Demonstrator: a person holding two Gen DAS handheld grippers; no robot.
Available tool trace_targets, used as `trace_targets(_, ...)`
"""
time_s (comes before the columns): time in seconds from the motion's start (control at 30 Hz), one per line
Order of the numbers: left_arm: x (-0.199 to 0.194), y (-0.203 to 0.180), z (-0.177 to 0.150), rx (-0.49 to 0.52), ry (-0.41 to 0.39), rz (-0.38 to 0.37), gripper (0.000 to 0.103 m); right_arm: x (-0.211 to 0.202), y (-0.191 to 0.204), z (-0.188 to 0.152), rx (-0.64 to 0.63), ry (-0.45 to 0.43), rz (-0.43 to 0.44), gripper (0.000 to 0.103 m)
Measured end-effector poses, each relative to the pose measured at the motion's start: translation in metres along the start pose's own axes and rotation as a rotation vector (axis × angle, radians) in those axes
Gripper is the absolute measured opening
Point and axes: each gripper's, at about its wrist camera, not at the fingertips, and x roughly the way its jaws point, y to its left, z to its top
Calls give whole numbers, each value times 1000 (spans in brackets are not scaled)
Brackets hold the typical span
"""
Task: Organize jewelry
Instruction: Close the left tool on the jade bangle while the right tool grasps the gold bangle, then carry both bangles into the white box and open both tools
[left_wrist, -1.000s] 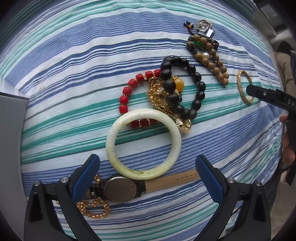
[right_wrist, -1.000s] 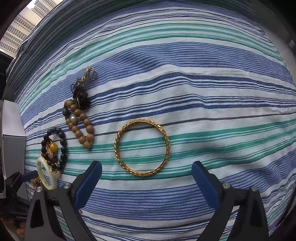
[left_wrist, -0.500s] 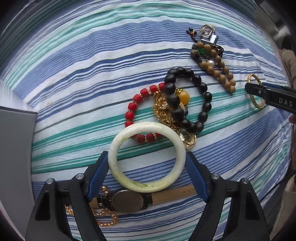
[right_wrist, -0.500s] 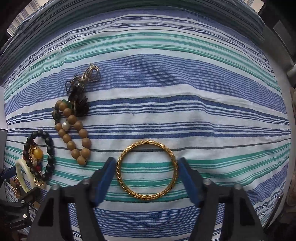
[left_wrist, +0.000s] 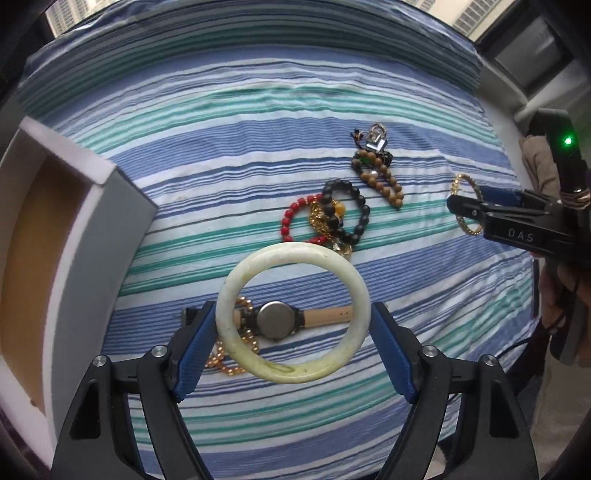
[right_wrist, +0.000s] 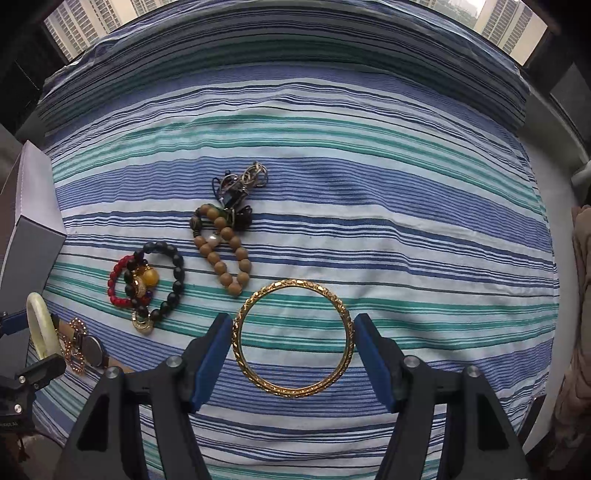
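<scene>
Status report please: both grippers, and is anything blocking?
Left gripper shut on jade bangle. Right gripper shut on gold bangle. Open box left, nothing blocking.

Pale jade bangle (left_wrist: 293, 314) and gold bangle (right_wrist: 293, 338) clamped, lifted above striped cloth (right_wrist: 369, 229).

A striped cloth (right_wrist: 369, 192) in blue, green and white covers the whole surface and shows some light wrinkles. Behind its far edge, through a window, tall apartment buildings (right_wrist: 92, 26) stand in grey daylight. At the right edge of the cloth a piece of beige fabric (right_wrist: 581, 295) hangs down beside a pale bare strip of the surface.
</scene>
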Motion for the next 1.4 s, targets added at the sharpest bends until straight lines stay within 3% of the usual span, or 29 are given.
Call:
trace_targets(0.1, -39, 42, -21, -57, -45, -23, 81, -34, 22, 2, -76, -36, 35, 69)
trace_targets(0.2, -75, 97, -37, -147, -97, -5, 81, -63, 78, 11, -181, -99, 81, 69)
trace_targets(0.4, -125, 234, -75, -390, -193, 124, 81, -107, 249, 41, -436, -199, 242, 69)
trace_targets(0.57, -120, 342, -104, -599, -209, 189, 81, -103, 406, 58, -633, -170, 371, 69)
trace_targets(0.7, -88, 415, -117, -724, -182, 219, 81, -73, 505, 65, -742, -139, 386, 69)
trace_targets(0.8, -57, 456, -125, -786, -133, 218, 81, -45, 556, 72, -772, -114, 366, 69)
trace_targets(0.93, -17, 487, -131, -832, -75, 203, 82, -1, 596, 75, -792, -65, 335, 69)
trace_targets(1.07, 0, 499, -132, -833, -67, 224, 82, 23, 614, 74, -797, -57, 314, 71)
trace_targets(1.23, -2, 501, -135, -856, -95, 219, 87, 45, 628, 77, -774, -47, 319, 71)
trace_targets(1.4, -26, 485, -130, -817, -143, 246, 89, 27, 613, 69, -775, -70, 338, 71)
